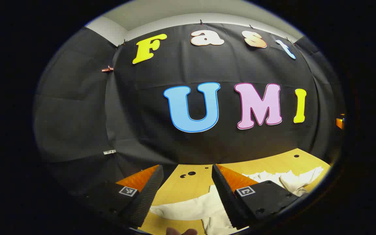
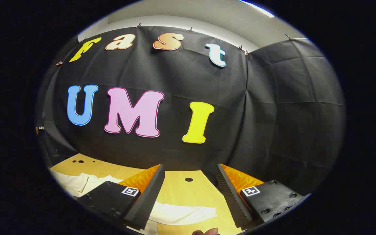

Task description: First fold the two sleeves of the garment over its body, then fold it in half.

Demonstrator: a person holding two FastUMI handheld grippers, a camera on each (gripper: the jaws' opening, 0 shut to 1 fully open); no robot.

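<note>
A cream garment (image 1: 273, 179) lies spread on the wooden table (image 1: 191, 186). In the left gripper view one of its sleeves (image 1: 188, 207) stretches across beneath my left gripper (image 1: 188, 186), which is open and held above the cloth. In the right gripper view the other sleeve (image 2: 181, 213) lies below my right gripper (image 2: 190, 187), also open with nothing between its fingers. More of the garment (image 2: 80, 182) is bunched at the left of that view. The garment's middle is hidden by the grippers' bodies.
The table (image 2: 184, 186) has a few small holes (image 1: 188, 174) near its far edge, which meets the black cloth wall. A fingertip (image 2: 207, 231) shows at the bottom edge of the right gripper view. An orange object (image 1: 339, 122) peeks in at the far right of the left gripper view.
</note>
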